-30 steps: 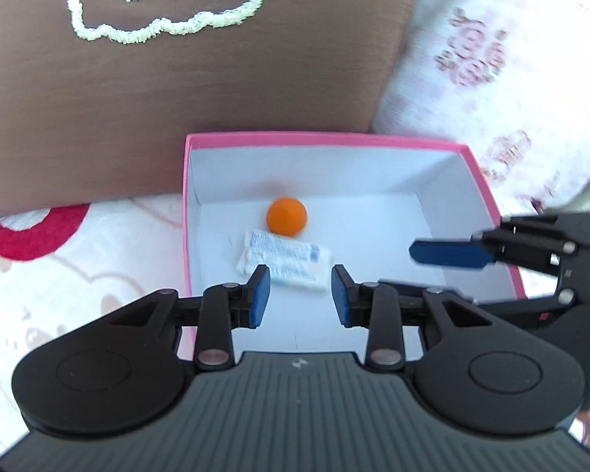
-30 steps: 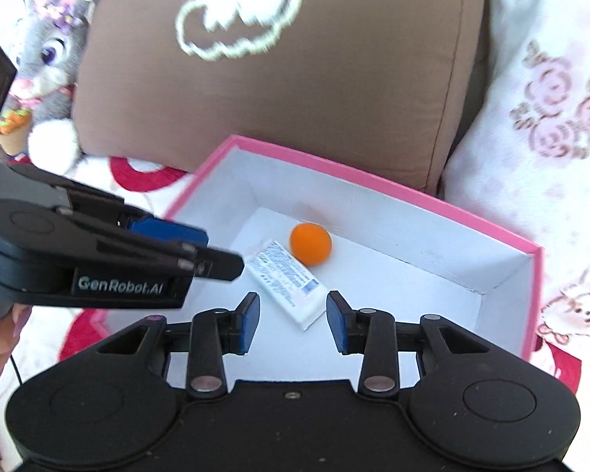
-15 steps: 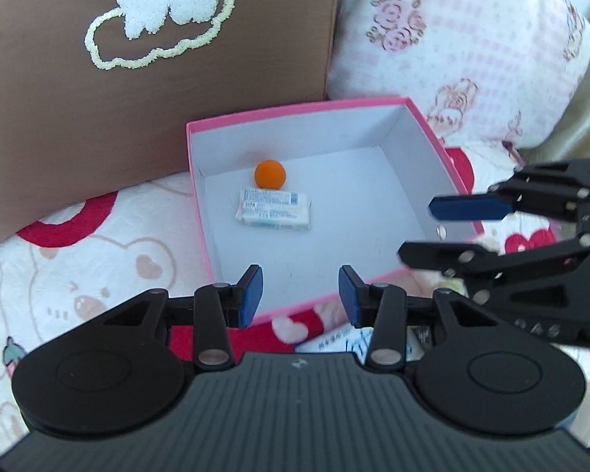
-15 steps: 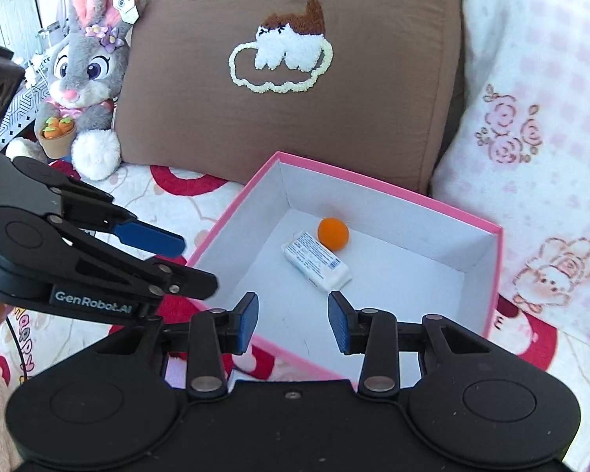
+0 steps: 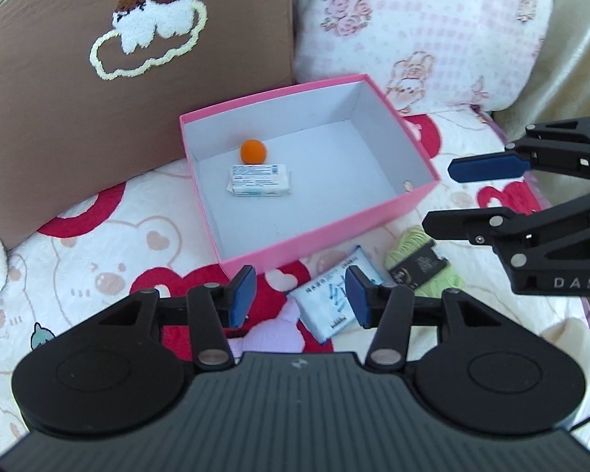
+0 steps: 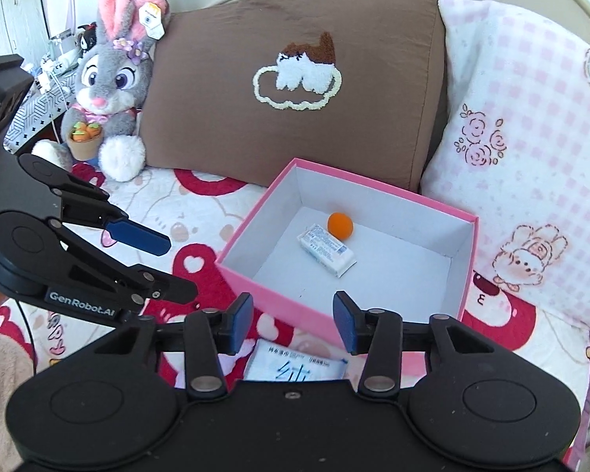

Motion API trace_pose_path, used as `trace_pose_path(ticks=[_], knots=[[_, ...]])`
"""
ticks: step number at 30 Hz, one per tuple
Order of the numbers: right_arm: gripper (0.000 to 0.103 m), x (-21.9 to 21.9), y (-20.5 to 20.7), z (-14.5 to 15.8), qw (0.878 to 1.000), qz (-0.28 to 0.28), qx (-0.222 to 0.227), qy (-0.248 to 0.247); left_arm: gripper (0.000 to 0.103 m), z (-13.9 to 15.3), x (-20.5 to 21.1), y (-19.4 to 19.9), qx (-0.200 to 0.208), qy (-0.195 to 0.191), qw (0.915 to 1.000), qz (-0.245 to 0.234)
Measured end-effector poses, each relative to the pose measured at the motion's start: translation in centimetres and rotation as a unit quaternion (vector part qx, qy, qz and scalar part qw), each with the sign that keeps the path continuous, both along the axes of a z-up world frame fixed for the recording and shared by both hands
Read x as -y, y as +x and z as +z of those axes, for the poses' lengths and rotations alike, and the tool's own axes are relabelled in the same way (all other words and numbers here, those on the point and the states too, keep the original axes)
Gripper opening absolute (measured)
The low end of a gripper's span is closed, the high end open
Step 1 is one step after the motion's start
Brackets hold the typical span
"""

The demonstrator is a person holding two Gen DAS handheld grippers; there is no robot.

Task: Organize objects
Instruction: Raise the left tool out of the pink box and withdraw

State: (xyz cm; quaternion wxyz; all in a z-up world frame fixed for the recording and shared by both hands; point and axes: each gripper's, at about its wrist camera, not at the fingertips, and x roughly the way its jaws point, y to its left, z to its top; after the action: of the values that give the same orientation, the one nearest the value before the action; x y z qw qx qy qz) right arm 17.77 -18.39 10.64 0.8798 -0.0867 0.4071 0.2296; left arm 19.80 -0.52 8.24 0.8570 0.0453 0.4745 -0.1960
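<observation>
Both hand-held grippers are empty right now. The left hand-held gripper [image 5: 299, 299] and the right hand-held gripper [image 6: 291, 324] each have their jaws partly apart with nothing between the pads, and both have just been opening wider.

The pink box [image 5: 330, 232] sits on the bed against the brown cushion [image 5: 98, 98], and it already holds an orange ball [image 5: 253, 151] with a small wrapped packet [image 5: 260, 181] just beside it, possibly touching. Still out on the bedspread [image 5: 98, 259], just in front of the box's near wall, are a blue-and-white tissue pack [image 5: 326, 295] and a green yarn skein [image 5: 421, 253] with a dark label.

Next step looks like picking one of those two up. The tissue pack lies flat and soft, so the person would probably do best to open the jaws wider than its short side, come down over the middle and pinch across the width, not the length. The yarn squashes, so grabbing around the labelled band seems safer than the loose ends.

Hard to tell:
- the tissue pack is partly covered by a gripper body in both views
- print on both packs is unreadable
- there's a small speck in the box's near right corner that can't be identified
- the yarn doesn't show in the right wrist view
</observation>
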Motion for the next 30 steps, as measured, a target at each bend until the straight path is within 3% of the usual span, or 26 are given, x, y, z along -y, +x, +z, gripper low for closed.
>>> trace_pose_path(ticks=[2,12,18,23,30], knots=[[0.064,0.5,-1.1,0.4,1.000,0.002,0.006,0.007,0.054,0.5,-0.4,-1.3,0.013,-0.007,0.9999,-0.003],[0.072,2.7,-5.4,2.0,1.000,0.012,0.025,0.001,0.063,2.1,0.2,-6.8,0.012,-0.019,0.9990,-0.040],[0.078,3.1,-8.4,2.6,0.999,0.030,0.040,-0.012,0.074,3.0,0.3,-8.5,0.011,-0.026,0.9990,-0.036],[0.087,3.2,-10.8,1.8,0.997,0.051,0.049,-0.024,0.081,2.7,0.8,-9.9,0.002,-0.024,0.9988,-0.042],[0.088,4.1,-13.1,-0.2,0.998,0.050,0.037,-0.030,0.081,1.6,1.7,-11.1,-0.023,-0.031,0.9985,-0.038]])
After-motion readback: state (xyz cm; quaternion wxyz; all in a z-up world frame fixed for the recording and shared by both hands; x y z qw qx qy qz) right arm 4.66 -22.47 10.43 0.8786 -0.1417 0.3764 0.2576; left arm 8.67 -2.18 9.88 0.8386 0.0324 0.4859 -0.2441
